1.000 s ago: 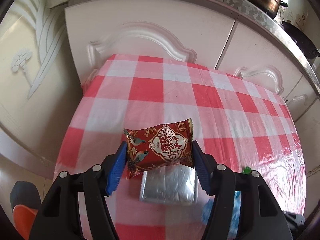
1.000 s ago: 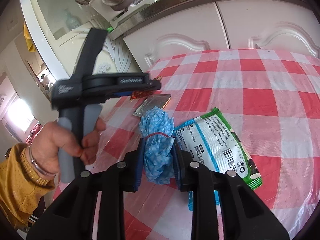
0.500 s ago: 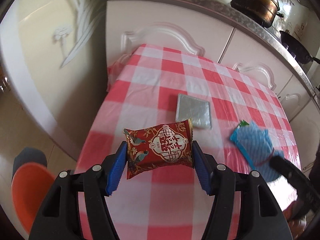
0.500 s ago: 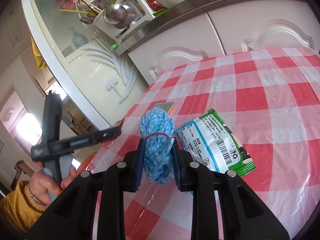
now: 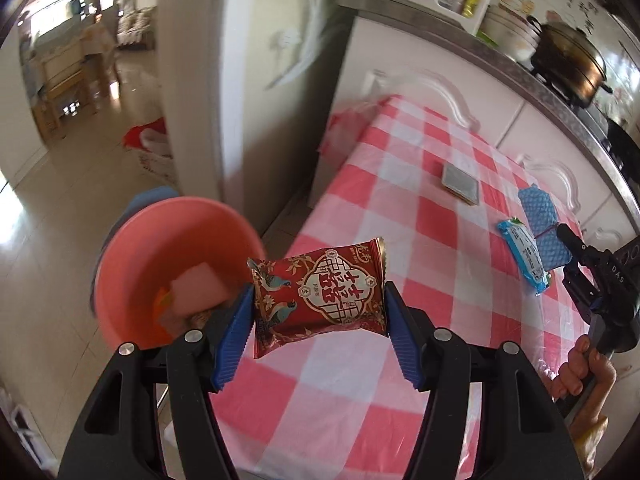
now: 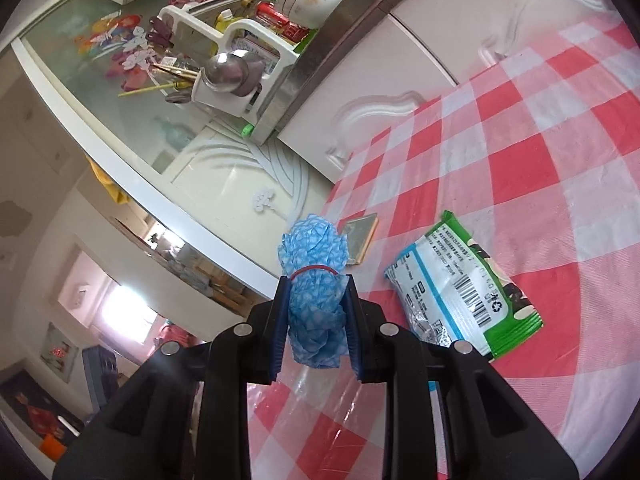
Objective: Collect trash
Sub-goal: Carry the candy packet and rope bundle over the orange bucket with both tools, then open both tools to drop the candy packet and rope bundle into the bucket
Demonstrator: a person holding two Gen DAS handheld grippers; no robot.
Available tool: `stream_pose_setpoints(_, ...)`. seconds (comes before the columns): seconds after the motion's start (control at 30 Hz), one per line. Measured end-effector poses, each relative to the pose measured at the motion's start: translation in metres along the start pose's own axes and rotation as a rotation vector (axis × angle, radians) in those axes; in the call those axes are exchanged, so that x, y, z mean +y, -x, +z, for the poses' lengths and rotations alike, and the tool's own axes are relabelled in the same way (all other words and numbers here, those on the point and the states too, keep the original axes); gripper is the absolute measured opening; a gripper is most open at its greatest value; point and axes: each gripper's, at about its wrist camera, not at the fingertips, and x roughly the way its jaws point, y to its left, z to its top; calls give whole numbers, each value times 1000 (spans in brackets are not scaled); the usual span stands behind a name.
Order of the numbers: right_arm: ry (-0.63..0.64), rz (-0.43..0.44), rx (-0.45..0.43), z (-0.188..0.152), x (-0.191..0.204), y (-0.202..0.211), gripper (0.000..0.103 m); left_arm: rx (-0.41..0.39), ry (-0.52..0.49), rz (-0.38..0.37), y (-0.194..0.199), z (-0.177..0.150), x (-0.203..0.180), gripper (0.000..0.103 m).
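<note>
— What is gripped by the left gripper (image 5: pixel 320 312)?

— A red snack packet (image 5: pixel 320 294) is clamped between its blue pads, held in the air above the near edge of the checked tablecloth (image 5: pixel 400 208). A pink bin (image 5: pixel 132 264) is seen at about nine o'clock from the packet, beside the table, with scraps lying inside.

— And the right gripper (image 6: pixel 316 320)?

— A crumpled blue cloth (image 6: pixel 314 276), bound by a red rubber band, is pinched tightly between its fingers and lifted off the table.

— What is left on the table?

— In the right wrist view, a green and white wrapper (image 6: pixel 460 292) is seen at three o'clock from the cloth, lying flat. A silver foil packet (image 6: pixel 362 236) lies at one o'clock, farther back towards the white cabinet (image 6: pixel 440 36).
</note>
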Motion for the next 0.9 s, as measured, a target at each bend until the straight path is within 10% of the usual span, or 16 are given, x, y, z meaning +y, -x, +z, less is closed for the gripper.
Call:
stream_pose_setpoints(0.47, 90, -50, 33, -12, 29, -10, 27, -29, 155, 79, 43, -34, 95, 64)
stream_pose_setpoints(0.9, 63, -12, 242, -57, 87, -48, 27, -122, 216, 71, 46, -41, 163, 64)
